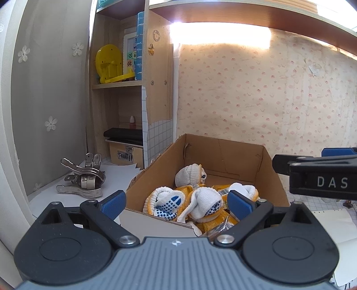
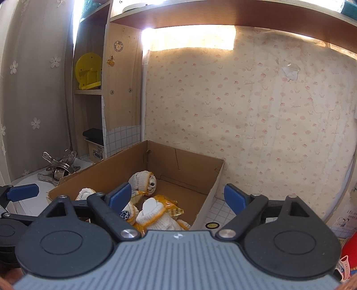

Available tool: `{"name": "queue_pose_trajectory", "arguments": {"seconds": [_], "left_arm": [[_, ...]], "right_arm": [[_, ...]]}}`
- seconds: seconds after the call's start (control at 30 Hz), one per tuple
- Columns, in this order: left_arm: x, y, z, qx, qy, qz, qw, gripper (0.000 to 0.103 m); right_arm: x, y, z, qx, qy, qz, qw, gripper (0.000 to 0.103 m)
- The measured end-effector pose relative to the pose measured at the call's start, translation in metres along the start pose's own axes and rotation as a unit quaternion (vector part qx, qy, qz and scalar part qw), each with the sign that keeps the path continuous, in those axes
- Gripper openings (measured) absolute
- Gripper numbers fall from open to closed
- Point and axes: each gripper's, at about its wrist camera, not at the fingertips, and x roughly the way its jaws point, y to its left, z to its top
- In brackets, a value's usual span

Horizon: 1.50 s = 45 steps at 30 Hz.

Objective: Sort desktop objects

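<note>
Cream wallpaper (image 2: 256, 116) with small pink motifs, brightly lit from under a wooden overhead shelf (image 2: 223, 13). Left of the wallpaper, a pale wood shelving unit (image 1: 156, 73); further left, a flower-embroidered grey curtain (image 1: 49, 89).

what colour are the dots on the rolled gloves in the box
Blue dots on white knit gloves with yellow-orange cuffs; clearest in the left wrist view.

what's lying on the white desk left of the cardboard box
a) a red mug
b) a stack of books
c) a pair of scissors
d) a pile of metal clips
d: a pile of shiny metal clips sits on the white surface just left of the cardboard box, in front of the curtain; the right wrist view shows them too.
</note>
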Motion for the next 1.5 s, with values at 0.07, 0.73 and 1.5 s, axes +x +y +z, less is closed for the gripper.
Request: {"name": "queue_pose_trajectory", "arguments": {"seconds": [0.07, 0.73, 1.5], "left_arm": [[0.0002, -0.0010, -0.0003, 0.001, 0.001, -0.001, 1.0000, 0.100], [0.0012, -0.0031, -0.0007, 0.002, 0.003, -0.002, 1.0000, 0.100], [0.0020, -0.0073, -0.0034, 0.010, 0.003, -0.011, 0.9999, 0.100]], "right_arm": [[0.0004, 0.0004, 0.0001, 0.000, 0.001, 0.001, 1.000, 0.088], [-0.0004, 0.0031, -0.0006, -0.001, 0.000, 0.011, 1.000, 0.088], [-0.0005, 0.0044, -0.0008, 0.002, 0.002, 0.011, 1.000, 0.088]]}}
